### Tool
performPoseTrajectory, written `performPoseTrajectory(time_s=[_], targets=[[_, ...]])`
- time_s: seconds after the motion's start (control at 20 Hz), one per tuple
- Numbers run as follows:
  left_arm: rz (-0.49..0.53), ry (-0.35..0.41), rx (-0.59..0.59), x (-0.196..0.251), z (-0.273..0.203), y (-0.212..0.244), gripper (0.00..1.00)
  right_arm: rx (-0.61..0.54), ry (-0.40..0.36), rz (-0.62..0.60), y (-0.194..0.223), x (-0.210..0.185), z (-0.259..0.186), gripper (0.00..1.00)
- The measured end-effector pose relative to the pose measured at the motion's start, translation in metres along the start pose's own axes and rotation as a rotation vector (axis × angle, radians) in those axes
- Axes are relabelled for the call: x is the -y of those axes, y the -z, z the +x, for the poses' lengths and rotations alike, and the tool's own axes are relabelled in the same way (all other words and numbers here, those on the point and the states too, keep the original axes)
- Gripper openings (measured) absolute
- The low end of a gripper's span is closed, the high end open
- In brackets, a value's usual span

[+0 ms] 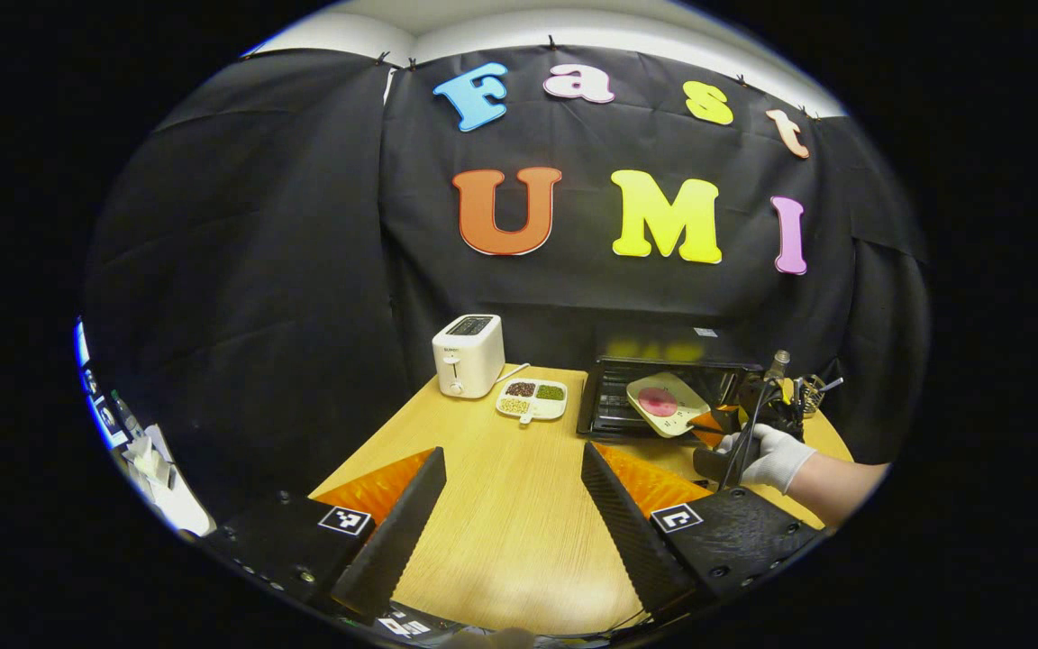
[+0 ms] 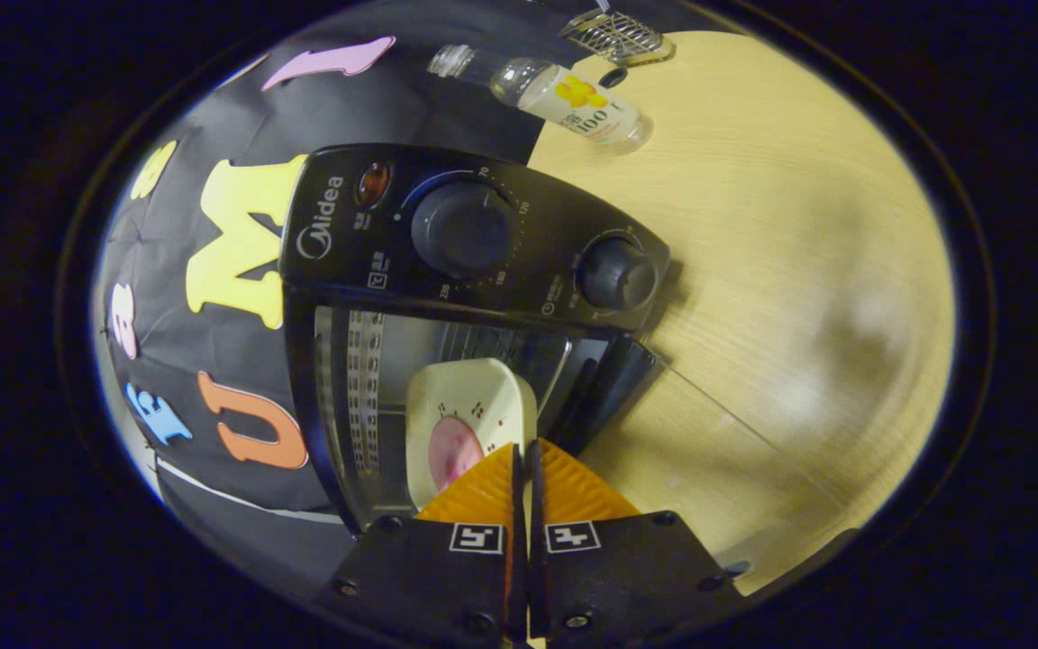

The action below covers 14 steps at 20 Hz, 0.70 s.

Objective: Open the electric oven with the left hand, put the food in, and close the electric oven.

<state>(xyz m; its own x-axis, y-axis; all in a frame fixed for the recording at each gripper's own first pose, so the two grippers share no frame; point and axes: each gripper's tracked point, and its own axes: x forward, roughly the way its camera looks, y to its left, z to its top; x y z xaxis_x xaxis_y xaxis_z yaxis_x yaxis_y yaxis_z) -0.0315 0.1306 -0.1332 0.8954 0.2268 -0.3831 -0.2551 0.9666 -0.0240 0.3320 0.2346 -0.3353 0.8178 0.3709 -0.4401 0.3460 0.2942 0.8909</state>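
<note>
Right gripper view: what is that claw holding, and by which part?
The right claw is shut on the plate with the pink food, pinching its near rim, at the open oven. The left claw is open.

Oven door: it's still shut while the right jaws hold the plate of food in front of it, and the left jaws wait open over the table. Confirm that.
Not quite. The oven door is already open; the left gripper view shows it folded down. The rest holds: the right gripper pinches the plate at the oven's mouth, and the left gripper waits open over the table.
</note>
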Motion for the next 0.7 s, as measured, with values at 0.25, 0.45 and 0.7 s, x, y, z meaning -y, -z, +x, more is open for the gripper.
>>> performPoseTrajectory(time_s=[0.25,0.45,0.7], targets=[[-0.009,-0.044,0.001,-0.003,0.000,-0.002,0.97,-0.011,-0.037,-0.030,-0.002,-0.012,0.024,0.07],[-0.008,-0.069,0.002,-0.009,-0.004,0.000,0.97,-0.019,-0.079,-0.039,0.000,-0.019,0.031,0.11],[-0.013,-0.061,0.007,-0.010,-0.006,-0.001,0.97,0.014,-0.121,-0.040,-0.014,-0.028,0.013,0.31]])
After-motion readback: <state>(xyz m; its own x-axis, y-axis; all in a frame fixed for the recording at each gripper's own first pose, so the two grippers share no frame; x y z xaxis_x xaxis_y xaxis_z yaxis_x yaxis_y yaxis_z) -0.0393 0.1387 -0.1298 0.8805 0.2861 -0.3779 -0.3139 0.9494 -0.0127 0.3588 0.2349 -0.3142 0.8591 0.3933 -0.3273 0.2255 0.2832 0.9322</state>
